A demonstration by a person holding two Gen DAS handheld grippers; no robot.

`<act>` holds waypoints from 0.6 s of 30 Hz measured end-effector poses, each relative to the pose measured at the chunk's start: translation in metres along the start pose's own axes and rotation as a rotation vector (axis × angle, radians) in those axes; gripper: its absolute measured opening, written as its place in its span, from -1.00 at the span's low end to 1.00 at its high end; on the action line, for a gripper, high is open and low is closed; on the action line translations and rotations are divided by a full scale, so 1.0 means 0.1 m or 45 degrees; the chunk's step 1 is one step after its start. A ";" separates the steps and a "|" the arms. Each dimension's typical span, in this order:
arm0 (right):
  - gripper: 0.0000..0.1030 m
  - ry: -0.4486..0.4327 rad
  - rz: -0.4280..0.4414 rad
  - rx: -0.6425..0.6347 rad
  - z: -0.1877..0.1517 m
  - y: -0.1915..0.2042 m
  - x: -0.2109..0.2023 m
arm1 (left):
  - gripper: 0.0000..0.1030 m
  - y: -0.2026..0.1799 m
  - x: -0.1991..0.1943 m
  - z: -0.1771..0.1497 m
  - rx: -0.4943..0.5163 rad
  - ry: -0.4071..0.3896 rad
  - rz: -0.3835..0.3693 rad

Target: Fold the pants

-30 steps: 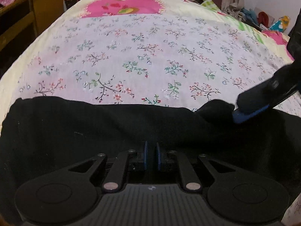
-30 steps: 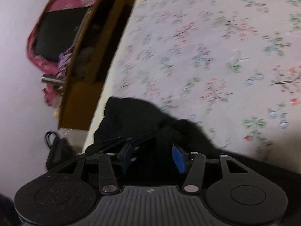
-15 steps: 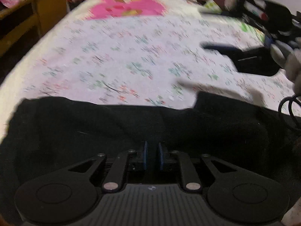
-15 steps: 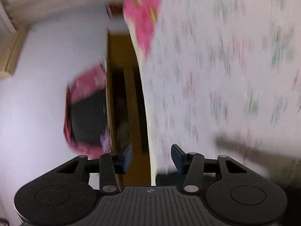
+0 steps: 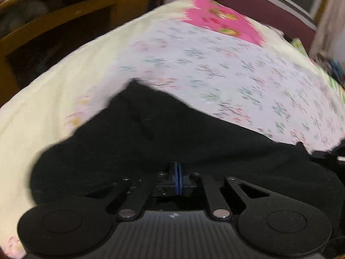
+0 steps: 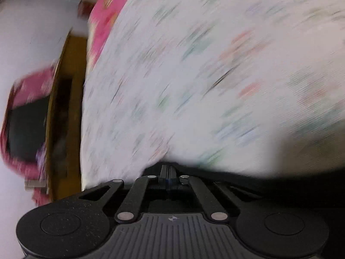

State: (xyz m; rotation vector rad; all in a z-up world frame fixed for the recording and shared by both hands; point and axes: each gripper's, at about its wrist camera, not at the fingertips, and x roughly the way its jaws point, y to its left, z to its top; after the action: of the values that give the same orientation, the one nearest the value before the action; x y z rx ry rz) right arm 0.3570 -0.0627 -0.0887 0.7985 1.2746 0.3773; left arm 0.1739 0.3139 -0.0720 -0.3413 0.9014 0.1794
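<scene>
The black pants [image 5: 151, 133] lie on the floral bedsheet [image 5: 215, 69], bunched toward me with a peak at the upper left. My left gripper [image 5: 177, 170] is shut on the near edge of the pants. In the right wrist view, my right gripper [image 6: 168, 172] is shut with black fabric of the pants [image 6: 269, 181] running from it to the right; the view is blurred. A part of the right gripper [image 5: 332, 151] shows at the right edge of the left wrist view.
A wooden shelf unit [image 5: 54, 21] stands left of the bed and also shows in the right wrist view [image 6: 64, 108]. A pink pillow [image 5: 220, 21] lies at the bed's far end. Clutter [image 5: 332, 64] sits at the far right.
My right gripper was open above the bed and is now shut low at the pants' edge. My left gripper stays shut and has swung left, the pants bunching into a peak.
</scene>
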 end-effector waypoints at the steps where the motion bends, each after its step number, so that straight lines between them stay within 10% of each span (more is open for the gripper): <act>1: -1.00 -0.008 -0.042 -0.082 -0.01 0.08 -0.07 | -0.66 0.00 -0.05 -0.01 0.017 -0.011 0.029; 10: -0.68 -0.007 -0.039 -0.442 -0.64 0.49 -0.33 | -0.59 -0.98 -0.33 -0.13 0.467 -0.112 -0.027; 18: -1.00 -0.165 -0.251 -0.249 -0.65 -0.24 -0.92 | -0.55 -1.56 -0.18 -0.38 0.601 -0.025 -0.127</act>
State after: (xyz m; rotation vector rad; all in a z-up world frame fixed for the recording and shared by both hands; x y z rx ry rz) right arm 0.2654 -0.1186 -0.0463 0.5181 1.1631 0.2816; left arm 0.1806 0.1547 -0.0466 0.0548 0.8762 -0.1228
